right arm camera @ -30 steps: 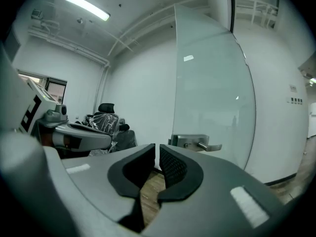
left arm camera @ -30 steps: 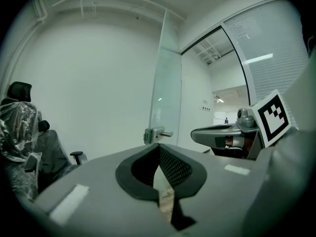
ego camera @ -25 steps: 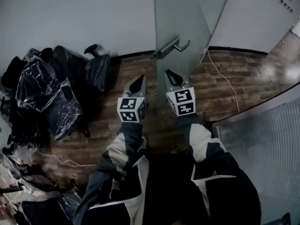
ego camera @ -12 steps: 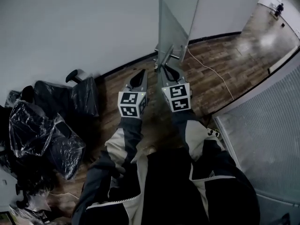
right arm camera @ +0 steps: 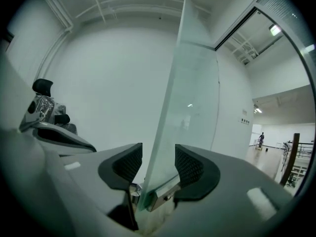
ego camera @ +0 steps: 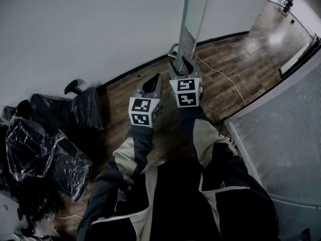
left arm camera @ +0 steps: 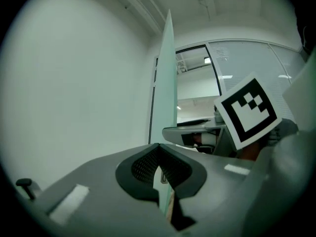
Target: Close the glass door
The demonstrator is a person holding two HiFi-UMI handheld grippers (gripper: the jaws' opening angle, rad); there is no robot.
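The glass door (ego camera: 193,9) stands edge-on in the head view, with its metal handle (ego camera: 173,50) low on the edge. My right gripper (ego camera: 181,65) is at that edge by the handle. In the right gripper view the door's edge (right arm camera: 192,93) and a metal fitting (right arm camera: 165,195) lie between the jaws of my right gripper (right arm camera: 158,152). These jaws have just been opening, and a gap shows on both sides of the glass. My left gripper (ego camera: 153,79) hangs to the left of the door, shut and empty (left arm camera: 159,147). The door (left arm camera: 169,83) is ahead of it.
Office chairs wrapped in plastic (ego camera: 45,139) crowd the left by the white wall (ego camera: 90,29). A white cable (ego camera: 220,74) runs over the wood floor behind the door. A ribbed glass partition (ego camera: 281,134) stands at the right. A person (ego camera: 288,4) is far down the hall.
The door has turned from showing its face to edge-on. My right gripper has moved up to its edge at the handle and opened. The left gripper moved forward beside it.
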